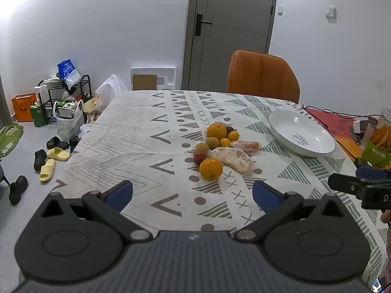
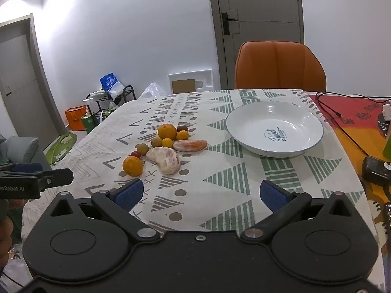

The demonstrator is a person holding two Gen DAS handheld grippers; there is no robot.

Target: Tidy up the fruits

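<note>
A cluster of fruit lies mid-table: a near orange [image 1: 211, 169] [image 2: 132, 166], a far orange [image 1: 216, 130] [image 2: 167, 131], a peeled pomelo wedge [image 1: 234, 160] [image 2: 166, 160], a peeled orange-pink segment [image 1: 245, 145] [image 2: 191, 145], and several small round fruits between them. An empty white plate [image 1: 301, 133] [image 2: 274, 128] sits to the right of the fruit. My left gripper [image 1: 192, 193] is open, hovering short of the near orange. My right gripper [image 2: 201, 194] is open over bare cloth in front of the plate. Each gripper shows at the edge of the other's view.
A patterned tablecloth [image 1: 146, 131] covers the table. An orange chair [image 1: 262, 75] [image 2: 279, 67] stands at the far side before a grey door. At the right lie a red mat with cables [image 2: 347, 119], a snack bag [image 1: 377, 144] and a dark device [image 2: 376, 171]. Shoes and bags crowd the floor left.
</note>
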